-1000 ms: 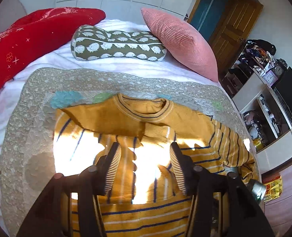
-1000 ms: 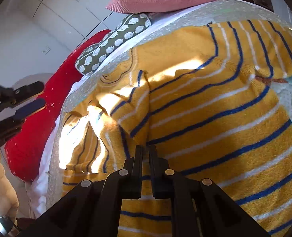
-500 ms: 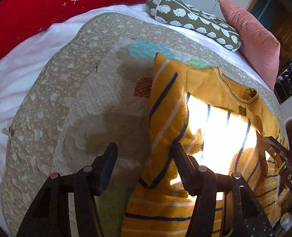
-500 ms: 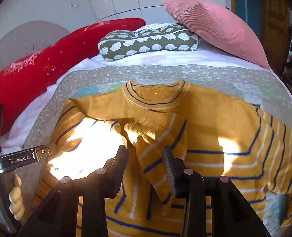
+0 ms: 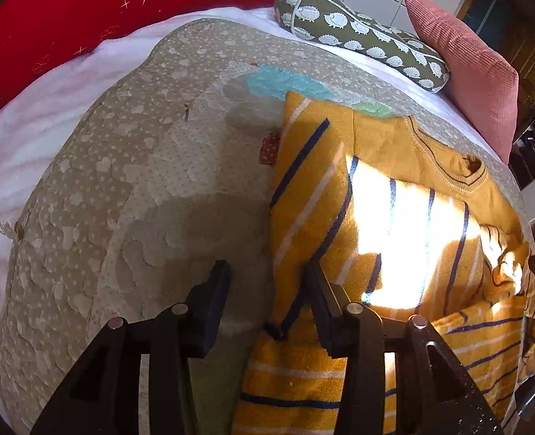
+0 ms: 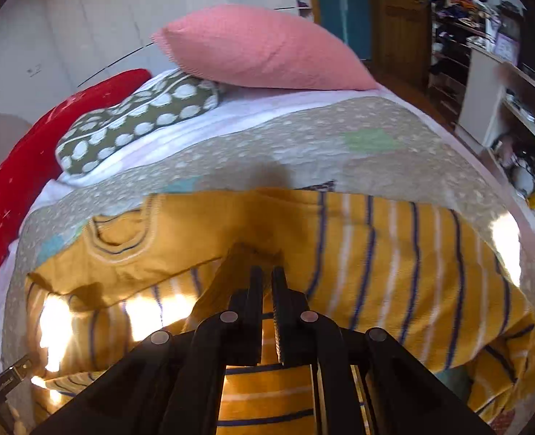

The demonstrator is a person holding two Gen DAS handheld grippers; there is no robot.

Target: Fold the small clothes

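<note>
We are closing the left gripper (image 5: 263,286) around the yellow sweater (image 5: 394,217)'s folded left edge on the quilt (image 5: 140,181); the right gripper (image 6: 266,282) is pinching fabric mid-sweater.

A soft, fuzzy knit is noted on the sweater (image 5: 394,217). The quilt (image 5: 140,181) is stitched matt cloth; the pink pillow (image 6: 260,50) is ribbed. Cabinet doors (image 6: 86,18) are glossy.
</note>
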